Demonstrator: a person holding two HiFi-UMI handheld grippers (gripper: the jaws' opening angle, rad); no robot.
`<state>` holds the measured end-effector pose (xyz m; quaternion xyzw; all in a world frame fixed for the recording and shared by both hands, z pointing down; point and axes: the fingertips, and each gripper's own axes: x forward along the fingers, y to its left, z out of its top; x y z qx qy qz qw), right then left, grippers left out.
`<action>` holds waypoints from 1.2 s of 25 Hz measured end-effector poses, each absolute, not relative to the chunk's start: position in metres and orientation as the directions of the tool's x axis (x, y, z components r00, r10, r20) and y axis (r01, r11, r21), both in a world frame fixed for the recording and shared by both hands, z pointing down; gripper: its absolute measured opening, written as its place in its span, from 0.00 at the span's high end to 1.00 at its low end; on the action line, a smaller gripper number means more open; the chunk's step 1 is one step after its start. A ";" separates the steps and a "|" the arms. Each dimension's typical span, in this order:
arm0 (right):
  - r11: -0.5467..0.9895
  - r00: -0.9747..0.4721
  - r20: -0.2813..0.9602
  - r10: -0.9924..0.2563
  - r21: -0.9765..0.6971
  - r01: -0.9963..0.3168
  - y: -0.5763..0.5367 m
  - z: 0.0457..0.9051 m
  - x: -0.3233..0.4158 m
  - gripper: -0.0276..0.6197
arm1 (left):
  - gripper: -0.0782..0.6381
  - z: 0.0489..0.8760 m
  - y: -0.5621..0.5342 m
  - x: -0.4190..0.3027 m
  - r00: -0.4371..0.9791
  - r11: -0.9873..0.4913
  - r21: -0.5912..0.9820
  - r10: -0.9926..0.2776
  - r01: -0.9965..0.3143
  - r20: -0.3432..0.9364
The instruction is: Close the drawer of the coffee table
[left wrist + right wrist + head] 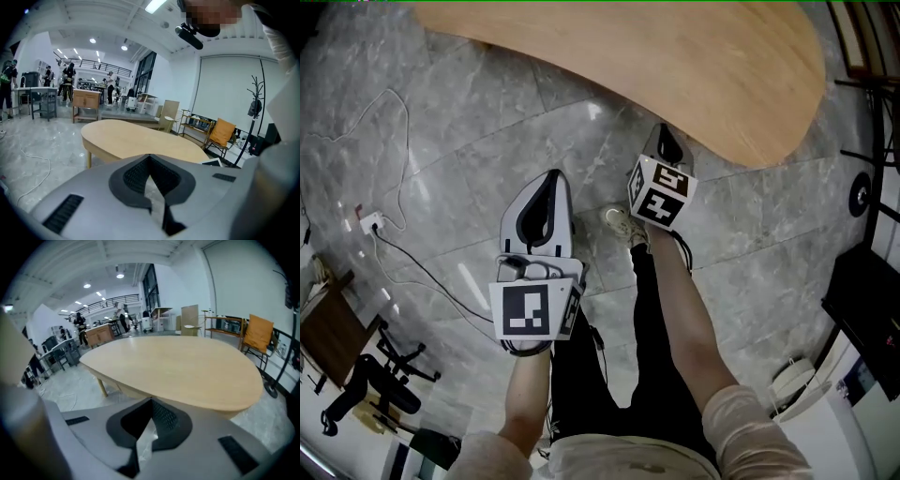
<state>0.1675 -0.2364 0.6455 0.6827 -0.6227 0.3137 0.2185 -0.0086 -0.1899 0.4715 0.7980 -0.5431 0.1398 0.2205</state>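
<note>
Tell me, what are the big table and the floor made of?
The coffee table looks like light wood or wood veneer with a matte finish: fine grain lines run across its tan top. The floor seems to be polished grey marble or marble-look tile: it has pale veins, straight seams and shiny light reflections.

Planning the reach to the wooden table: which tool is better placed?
Right, likely. The right tool is nearly at the edge of the table; the left tool hangs farther back over the floor. Both are shut and empty.
</note>
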 end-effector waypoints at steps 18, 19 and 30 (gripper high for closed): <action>0.552 -0.537 0.200 -0.820 0.024 -0.834 -0.174 0.083 -0.003 0.95 | 0.88 0.088 -0.156 -0.077 0.171 -0.162 0.074 -0.976 -0.984 0.133; 0.564 -0.553 0.175 -0.815 0.015 -0.826 -0.166 0.069 -0.008 0.95 | 0.88 0.076 -0.148 -0.079 0.167 -0.162 0.053 -0.979 -0.985 0.118; 0.643 -0.636 0.169 -0.753 -0.018 -0.766 -0.110 0.057 -0.047 0.95 | 0.88 0.045 -0.099 -0.122 0.107 -0.109 -0.008 -0.989 -0.994 0.101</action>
